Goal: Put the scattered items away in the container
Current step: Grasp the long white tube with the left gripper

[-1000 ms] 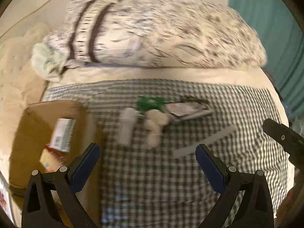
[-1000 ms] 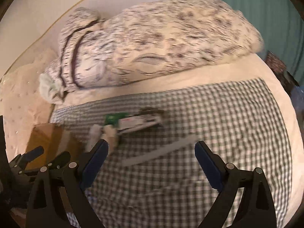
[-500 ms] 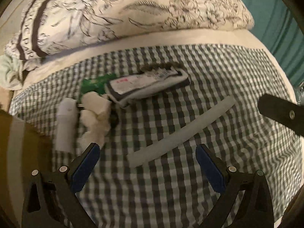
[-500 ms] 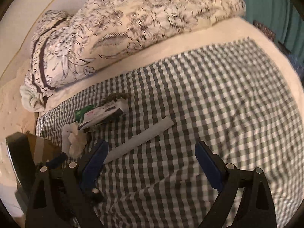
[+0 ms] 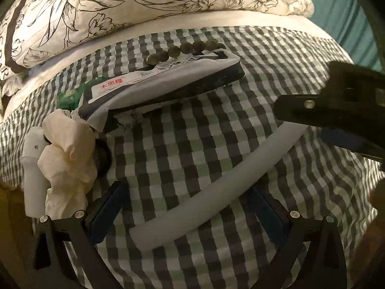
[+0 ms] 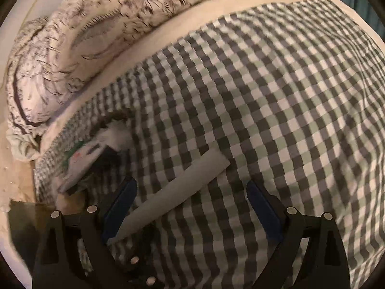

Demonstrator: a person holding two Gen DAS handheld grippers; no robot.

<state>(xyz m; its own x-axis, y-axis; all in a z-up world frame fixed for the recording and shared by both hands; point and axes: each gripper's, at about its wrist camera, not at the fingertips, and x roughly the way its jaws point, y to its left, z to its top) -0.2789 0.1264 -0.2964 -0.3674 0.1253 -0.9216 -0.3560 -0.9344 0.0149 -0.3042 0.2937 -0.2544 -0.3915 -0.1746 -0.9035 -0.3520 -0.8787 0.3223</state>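
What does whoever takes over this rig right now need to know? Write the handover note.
Left tool: open, empty, straddling the near end of the white foam strip.
Right tool: open, empty, over the same strip's other half.
On the checked cloth: the strip, toothpaste tube, bead bracelet, crumpled tissue, white plastic piece, green packet.
Container: not clearly in view now.
Done: none of these is lifted or packed.
Left: grasp the strip, probably first, then clear the rest.
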